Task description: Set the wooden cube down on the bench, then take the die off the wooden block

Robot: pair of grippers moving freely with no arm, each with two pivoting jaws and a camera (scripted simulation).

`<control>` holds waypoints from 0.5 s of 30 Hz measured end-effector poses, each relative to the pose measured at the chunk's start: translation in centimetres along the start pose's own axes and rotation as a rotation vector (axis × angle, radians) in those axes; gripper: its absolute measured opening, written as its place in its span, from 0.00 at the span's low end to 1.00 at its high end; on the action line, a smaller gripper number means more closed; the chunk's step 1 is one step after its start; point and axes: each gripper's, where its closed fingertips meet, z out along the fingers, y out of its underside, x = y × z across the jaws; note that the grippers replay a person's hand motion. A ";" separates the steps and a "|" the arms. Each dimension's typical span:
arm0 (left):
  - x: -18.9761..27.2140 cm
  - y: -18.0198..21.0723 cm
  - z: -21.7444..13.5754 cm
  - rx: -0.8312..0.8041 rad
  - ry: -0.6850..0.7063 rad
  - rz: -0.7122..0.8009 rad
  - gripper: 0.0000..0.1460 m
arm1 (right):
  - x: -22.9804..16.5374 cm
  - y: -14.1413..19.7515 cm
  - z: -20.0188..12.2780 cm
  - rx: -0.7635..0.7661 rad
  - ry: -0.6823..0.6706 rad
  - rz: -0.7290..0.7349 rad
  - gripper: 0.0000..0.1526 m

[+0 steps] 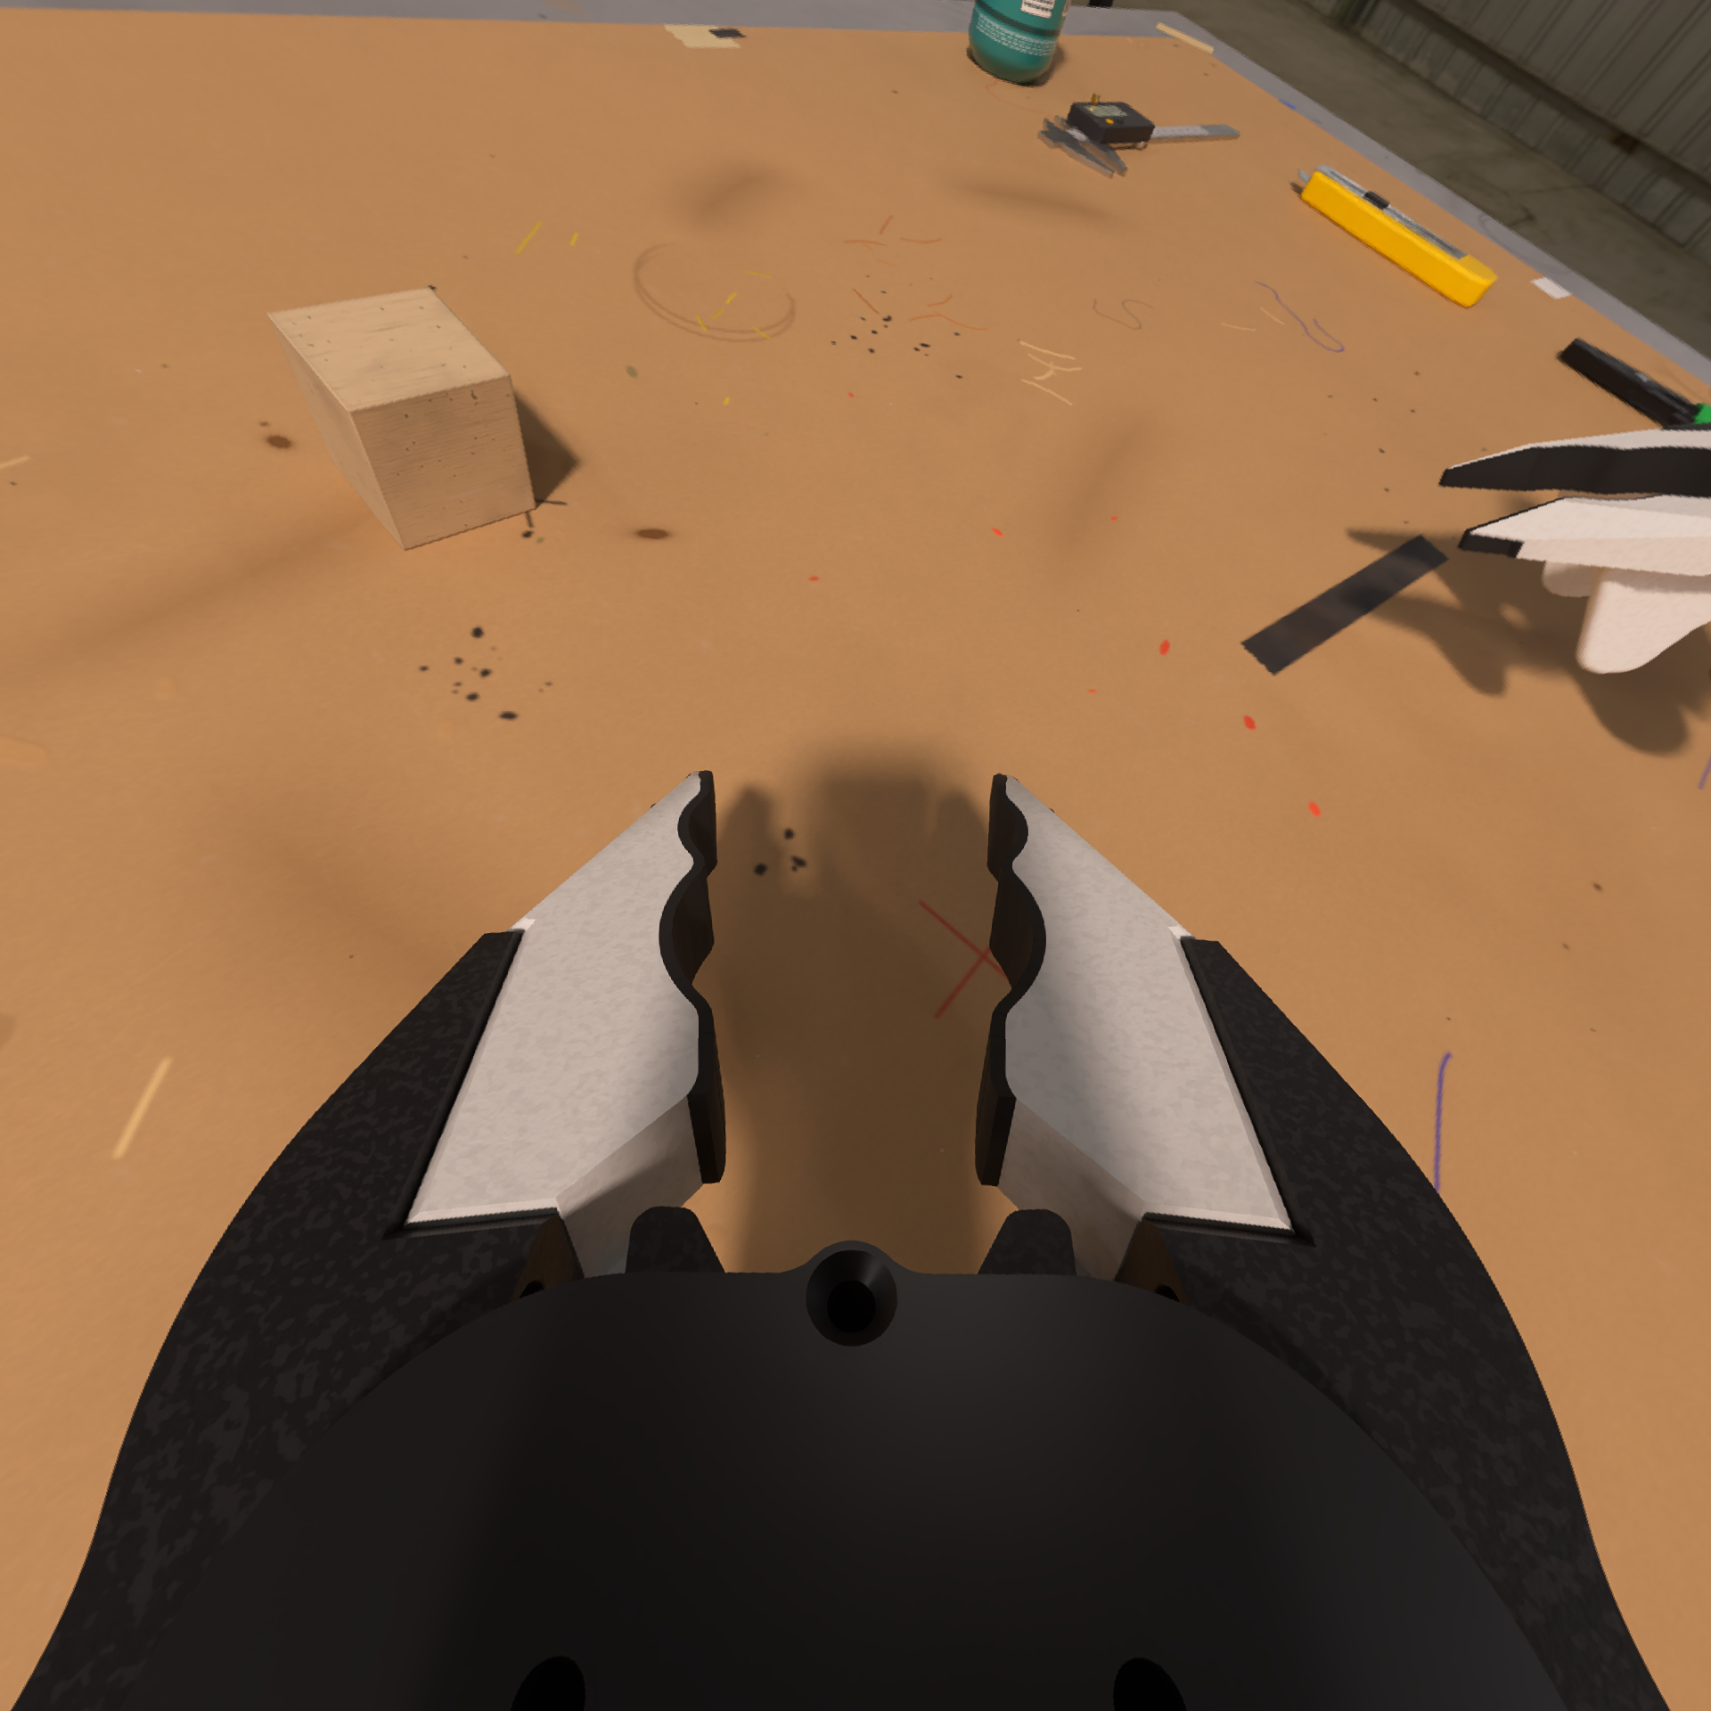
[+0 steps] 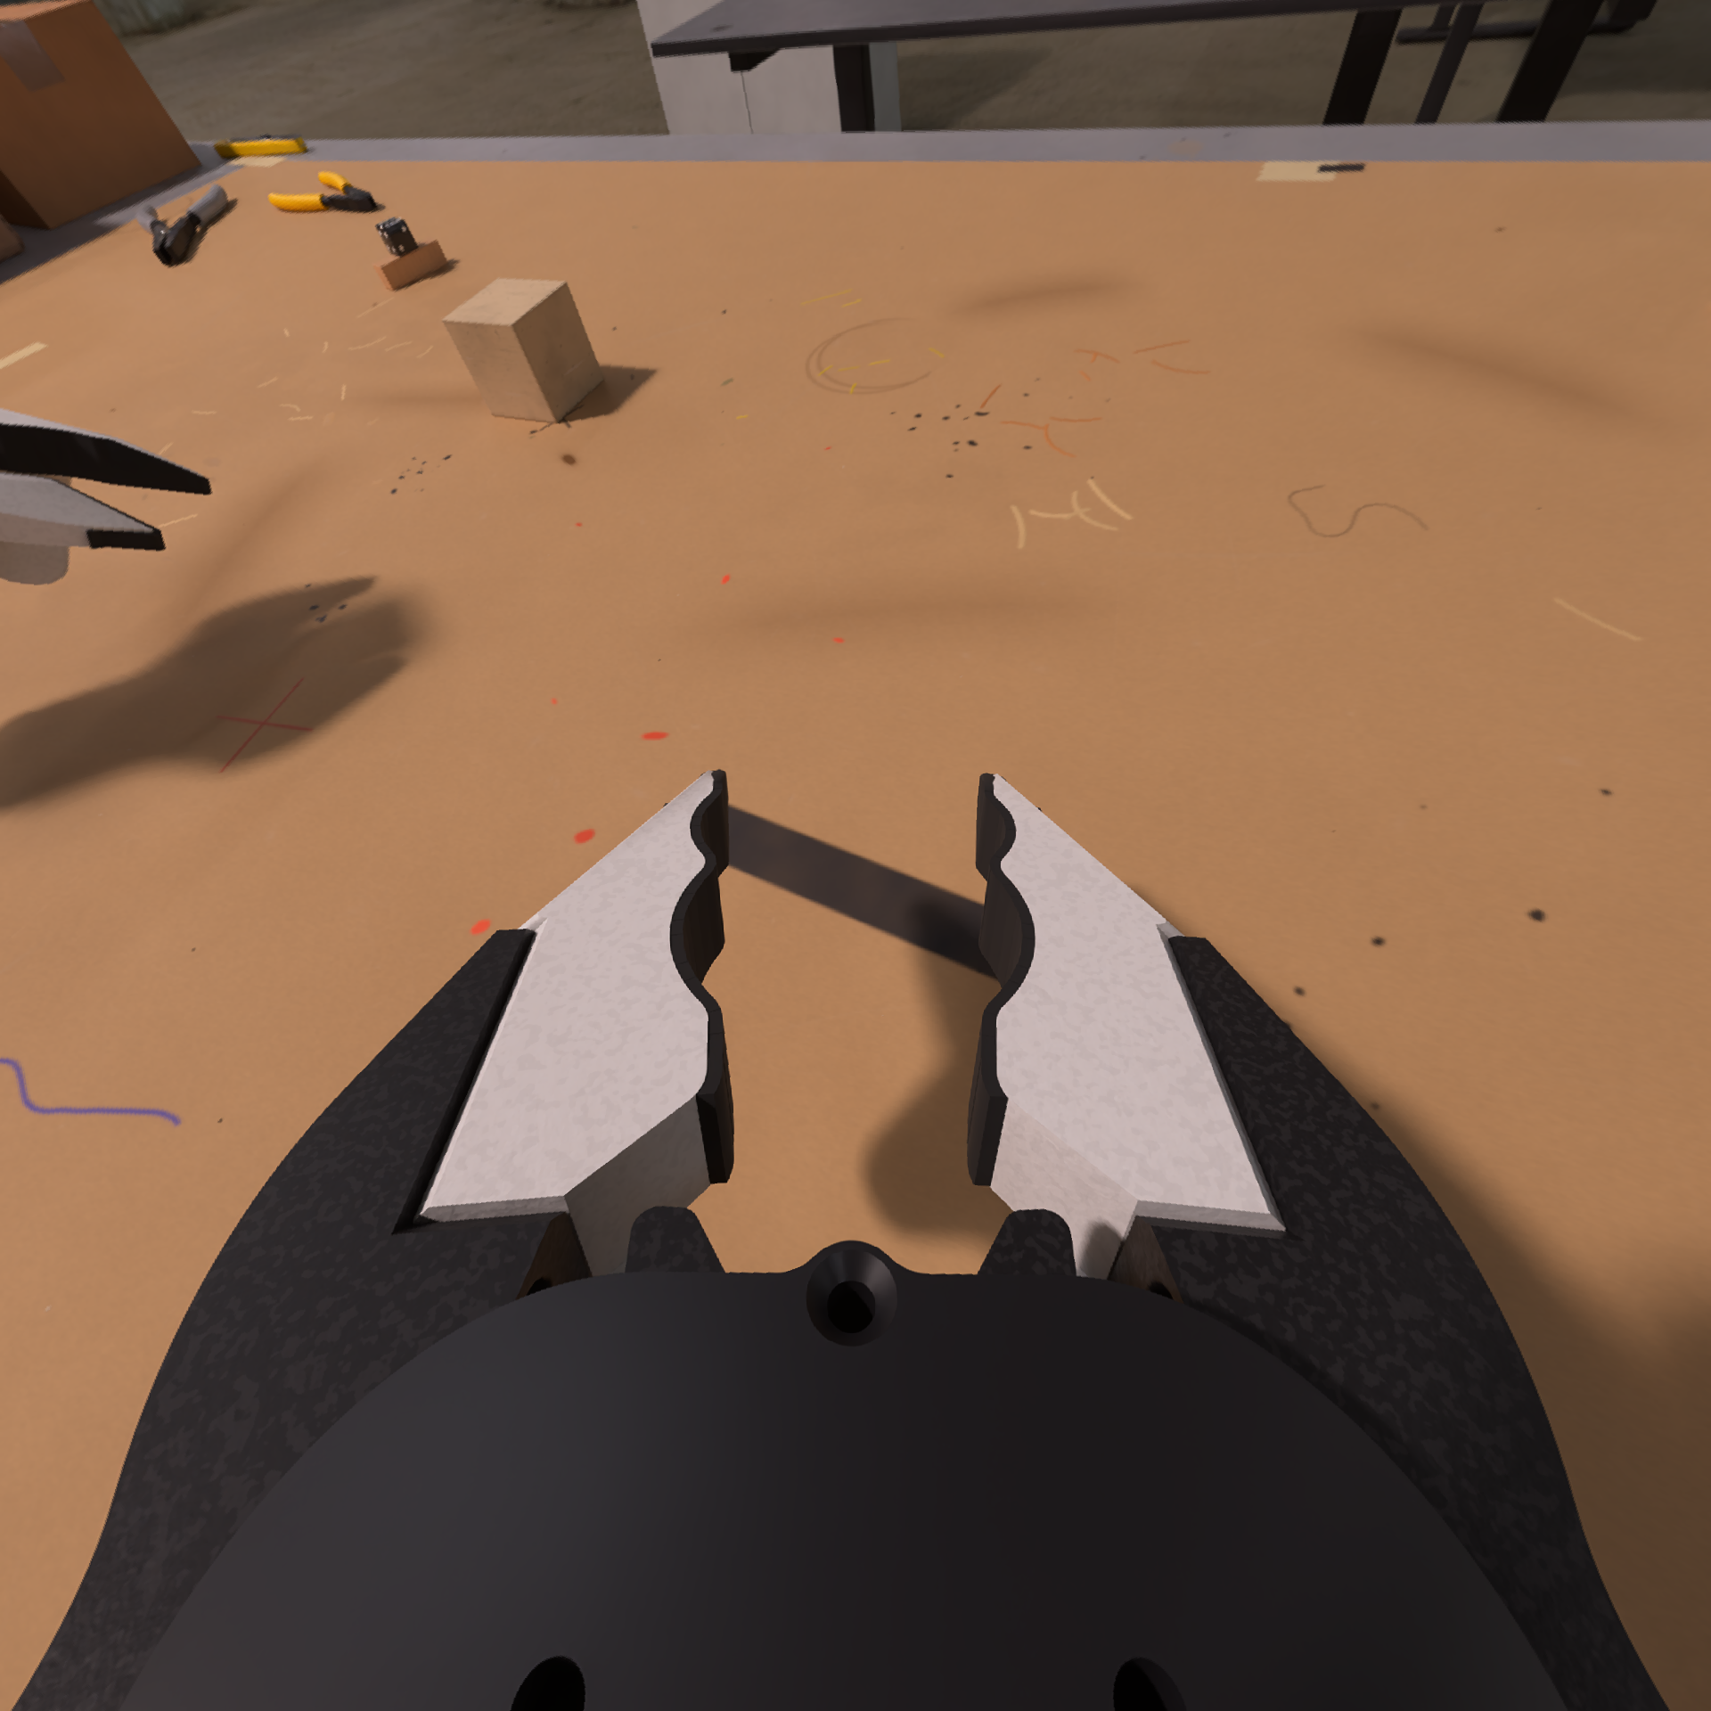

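Note:
A pale wooden cube (image 1: 407, 417) rests on the brown bench (image 1: 833, 593), ahead and to the left of my left gripper (image 1: 852, 787), which is open and empty above the bench. The cube also shows in the right wrist view (image 2: 523, 347), far ahead to the left. Beyond it a small dark die (image 2: 396, 237) sits on a small reddish wooden block (image 2: 412, 267). My right gripper (image 2: 852, 787) is open and empty, well away from both. The right gripper shows at the right edge of the left wrist view (image 1: 1454, 509); the left gripper shows at the left edge of the right wrist view (image 2: 185, 509).
A strip of black tape (image 1: 1342, 604) lies on the bench near the right gripper. A yellow utility knife (image 1: 1398, 236), a caliper (image 1: 1111, 130), a green can (image 1: 1014, 42) and a black marker (image 1: 1629, 381) lie far right. Yellow pliers (image 2: 319, 193), a dark tool (image 2: 181, 227) and a cardboard box (image 2: 74, 111) sit far left.

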 end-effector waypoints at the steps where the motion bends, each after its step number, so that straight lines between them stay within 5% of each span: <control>1: 0.0 0.0 0.0 -0.003 0.009 -0.006 0.40 | -0.2 0.1 0.1 -0.008 -0.004 0.000 0.35; 10: -0.2 0.1 0.3 -0.031 -0.027 0.032 0.40 | -1.0 0.7 0.4 -0.051 0.007 -0.103 0.35; 15: -1.0 -3.5 -3.1 -0.041 -0.037 0.044 0.41 | -1.1 0.8 0.4 -0.052 0.000 -0.110 0.35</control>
